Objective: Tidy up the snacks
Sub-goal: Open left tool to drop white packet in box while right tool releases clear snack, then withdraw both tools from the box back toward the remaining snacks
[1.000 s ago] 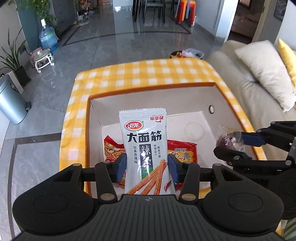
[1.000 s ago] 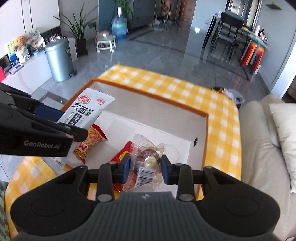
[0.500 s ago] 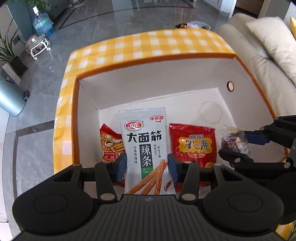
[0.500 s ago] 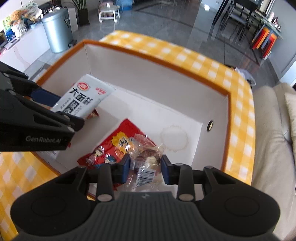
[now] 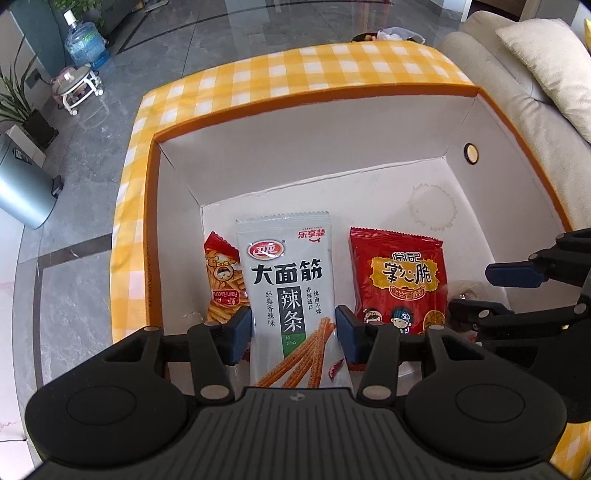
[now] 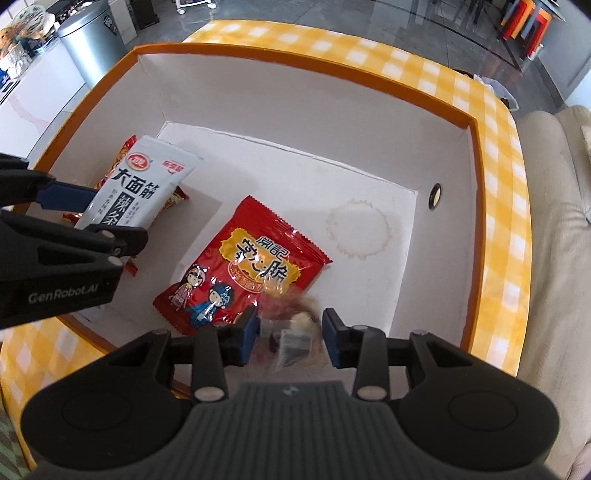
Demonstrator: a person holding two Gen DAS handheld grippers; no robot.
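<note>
Below, left tool (image 5: 293,332) pinching white packet (image 5: 291,291); right tool (image 6: 290,334) spread around blurred clear packet (image 6: 291,328); red bag (image 6: 243,266) between.

Beyond my tabletop's yellow checked cloth (image 5: 295,70): grey tiled floor (image 5: 192,33). Water jug (image 5: 86,44) far left, small white stool (image 5: 79,88) near it, grey bin (image 5: 22,188) closer. Beige sofa (image 5: 517,85) on my right, cream cushion (image 5: 550,55) on it.

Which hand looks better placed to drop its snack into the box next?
Probably the right. Its tongs look already parted, the clear packet blurred over bare box floor. The left tongs grip the white packet above a fries bag.
</note>
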